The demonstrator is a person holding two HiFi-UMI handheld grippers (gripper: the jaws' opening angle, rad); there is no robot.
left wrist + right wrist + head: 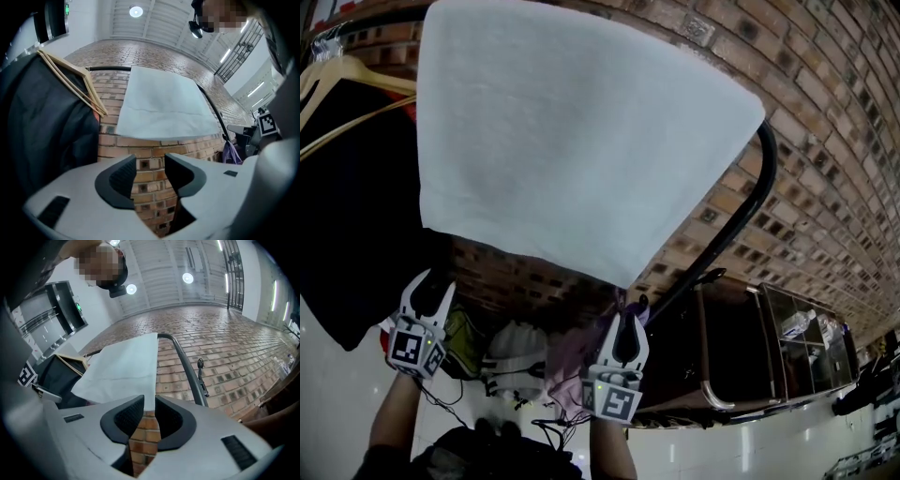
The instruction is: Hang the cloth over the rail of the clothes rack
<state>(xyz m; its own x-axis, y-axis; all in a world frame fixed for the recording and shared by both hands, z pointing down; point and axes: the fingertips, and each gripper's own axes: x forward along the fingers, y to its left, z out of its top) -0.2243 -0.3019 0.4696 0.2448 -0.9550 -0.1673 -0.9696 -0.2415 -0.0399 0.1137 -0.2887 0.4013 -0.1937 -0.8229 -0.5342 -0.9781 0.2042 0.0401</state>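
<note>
1. The cloth (581,141), pale and plain, lies draped over the top rail (750,211) of the clothes rack. It hangs down flat in front of the brick wall (825,122).
2. In the head view its lower edge slopes, and the lowest corner points down toward the right tool (625,314).
3. The left tool (431,286) sits below the cloth's lower left corner, apart from it. A dark garment (347,216) hangs just beside it.
4. In the left gripper view the left tool (150,161) has its 2 jaws standing apart, and only brick shows in the gap. The cloth (164,108) hangs higher up, clear of the jaws.
5. In the right gripper view the right tool (149,401) also has its jaws parted, with brick showing through the gap. The cloth (126,366) comes down to a corner that ends right at the mouth of that gap, and the pads do not press on it.
6. The black rail (180,357) bends at the cloth's right edge and runs down to the right.
7. Left of the cloth, wooden hangers (75,79) carry the dark garment (42,122) on the same rail (110,69).
8. A purple garment (230,152) hangs low near the rack's right post.
9. A wood and glass cabinet (769,347) stands on the white floor (328,394), right of the rack.
</note>
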